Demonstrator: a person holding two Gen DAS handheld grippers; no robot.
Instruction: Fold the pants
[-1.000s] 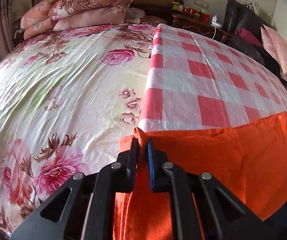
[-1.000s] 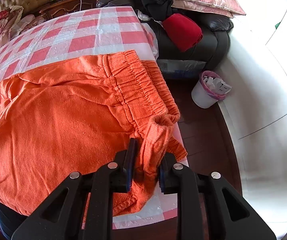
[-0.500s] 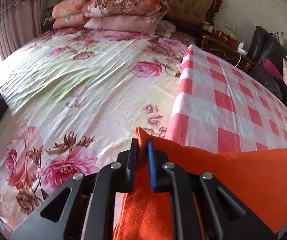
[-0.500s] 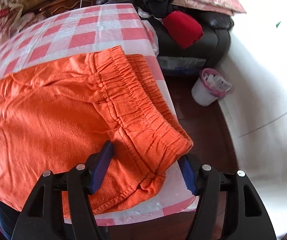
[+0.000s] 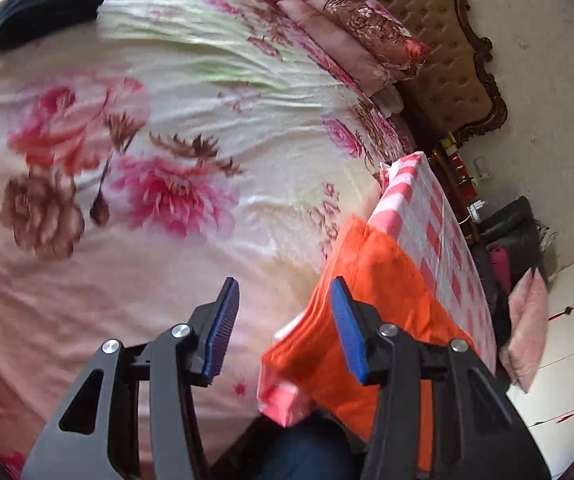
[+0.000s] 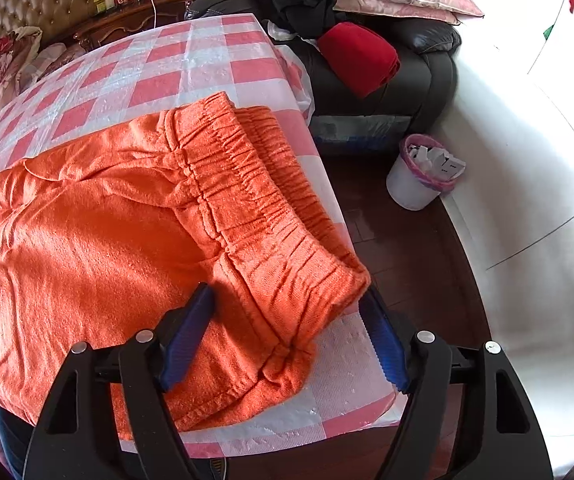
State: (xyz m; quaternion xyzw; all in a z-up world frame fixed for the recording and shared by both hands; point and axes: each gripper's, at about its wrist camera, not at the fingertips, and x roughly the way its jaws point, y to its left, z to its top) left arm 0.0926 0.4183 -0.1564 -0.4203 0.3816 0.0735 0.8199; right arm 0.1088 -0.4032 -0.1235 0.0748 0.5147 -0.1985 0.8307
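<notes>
Now both of our grippers stand with their fingers spread apart and hold nothing, whereas a second ago each was pinched tight on a fold of the orange pants (image 6: 135, 220). The pants lie on the pink-and-white checked cloth (image 6: 191, 64), folded over so the gathered elastic waistband (image 6: 255, 200) runs along the near right corner of the cloth. The right gripper (image 6: 287, 340) hangs just above that corner, one blue pad on each side of the waistband end, though we cannot tell whether either pad touches the fabric; half a second ago it was already open here. The left gripper (image 5: 283, 328) has released the pants edge it was still clamping half a second ago, and its view has swung left, so most of its picture is the floral bedspread (image 5: 167, 140). From this side the pants (image 5: 383, 280) sit beside the right finger (image 5: 347, 332), draped over the checked cloth (image 5: 435, 216). A dark folded item (image 5: 47, 12) lies far off on the bedspread. A white bin (image 6: 419, 176) stands on the floor by the black sofa (image 6: 407, 76).
</notes>
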